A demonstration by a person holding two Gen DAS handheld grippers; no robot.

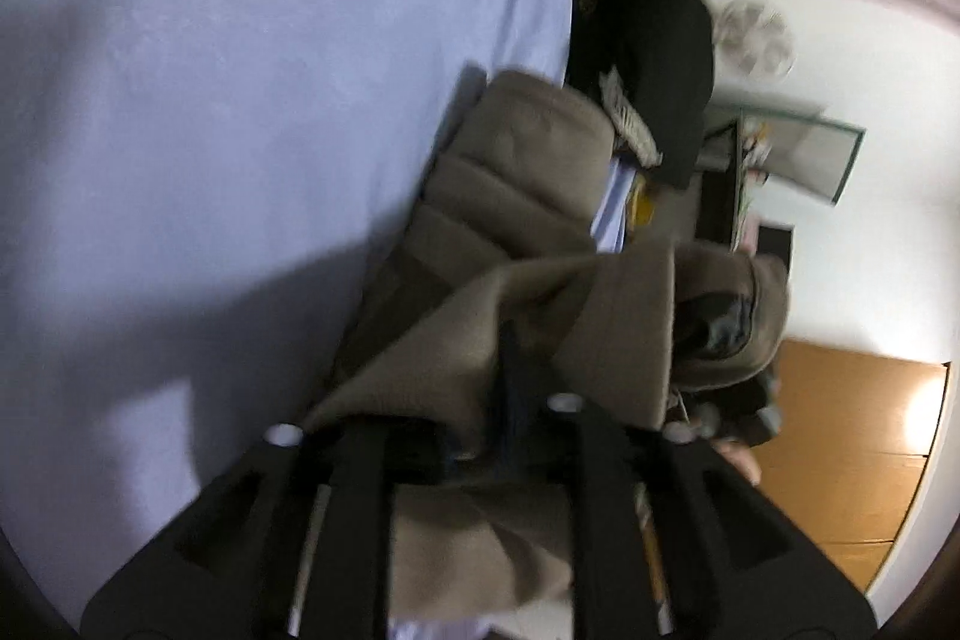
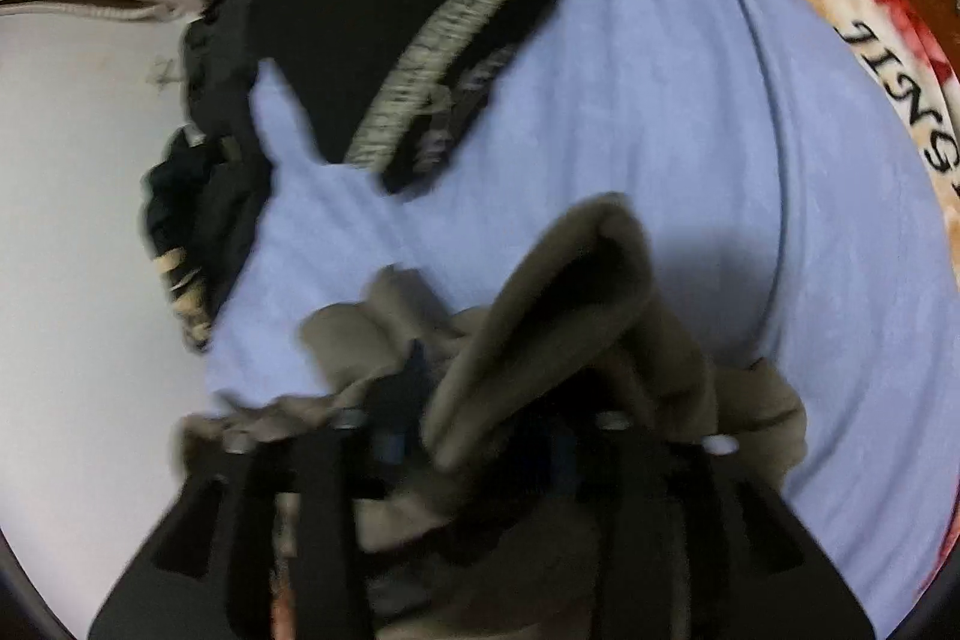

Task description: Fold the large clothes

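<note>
Currently both grippers hold the same garment, a padded taupe jacket (image 1: 516, 196), above a bed covered by a lavender sheet (image 1: 240, 70).

1. Left gripper (image 1: 510, 370): the jaws are closed down on a fold of the jacket fabric, with cloth bunched between the fingers and draping over the near side of the tool. The grip sits on an edge of the garment, which lets the quilted body hang and stretch away toward the far side of the view. The camera is rolled strongly, so the bed appears on the left and the room wall on the right; the hand is judged to be turned on its side while lifting.

2. Right gripper (image 2: 474, 430): the jaws are pinched on another bunch of the same jacket, and a loose flap rises just beyond the fingers. The tool points down and forward over the sheet.

3. Holding two separate points is judged to serve spreading or doubling the jacket before laying it flat.

4. A heap of dark clothes (image 2: 384, 10) lies on the far part of the bed, apart from the jacket. A printed blanket (image 2: 888, 58) borders the sheet at far right.

Motion blur hides the exact fingertip contact.
</note>
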